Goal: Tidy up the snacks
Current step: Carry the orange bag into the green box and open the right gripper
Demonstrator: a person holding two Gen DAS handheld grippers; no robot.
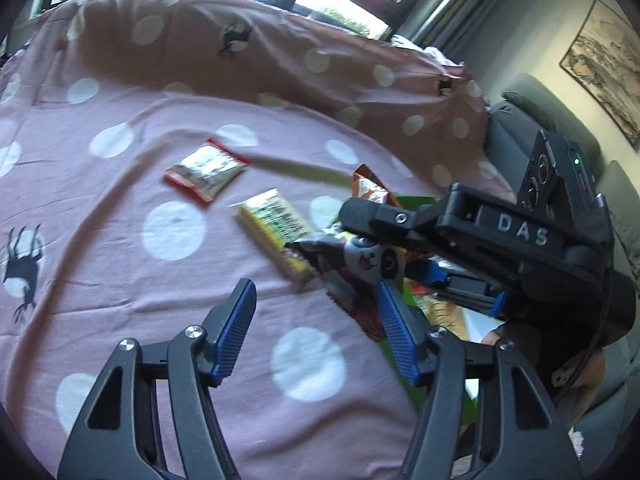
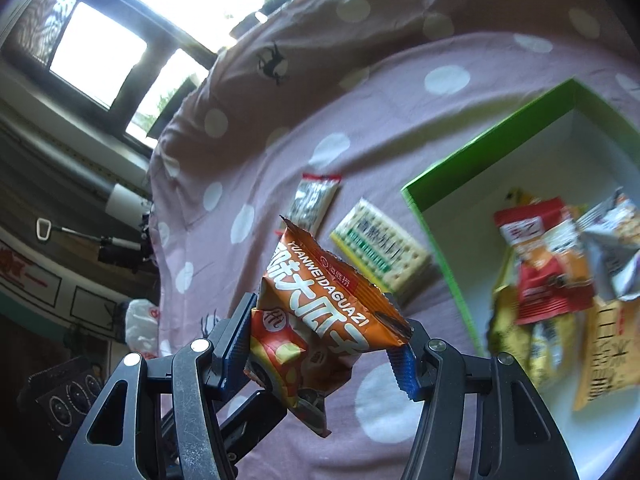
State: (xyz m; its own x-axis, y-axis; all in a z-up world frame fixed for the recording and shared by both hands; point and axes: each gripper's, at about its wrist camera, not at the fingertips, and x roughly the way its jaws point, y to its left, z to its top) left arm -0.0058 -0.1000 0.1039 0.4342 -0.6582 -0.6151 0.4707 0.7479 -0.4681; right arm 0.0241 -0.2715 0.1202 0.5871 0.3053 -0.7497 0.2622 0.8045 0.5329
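My right gripper [image 2: 326, 334] is shut on an orange sunflower-seed packet [image 2: 320, 312] and holds it in the air above the pink cloth, left of the green box [image 2: 480, 152]. In the left wrist view the right gripper [image 1: 384, 248] shows at the right with the packet [image 1: 352, 260] between its fingers. My left gripper [image 1: 316, 320] is open and empty above the cloth. A yellow cracker packet [image 1: 276, 224] [image 2: 380, 248] and a red-edged silver packet [image 1: 206, 170] [image 2: 316, 200] lie on the cloth. Several snack packets [image 2: 560, 280] lie inside the box.
The pink polka-dot cloth [image 1: 120, 280] covers a sofa seat and its backrest [image 1: 200, 40]. Windows are behind it. A grey sofa arm [image 1: 624, 208] and a framed picture [image 1: 604, 64] are at the right. A white bag [image 2: 140, 328] lies beyond the cloth's left edge.
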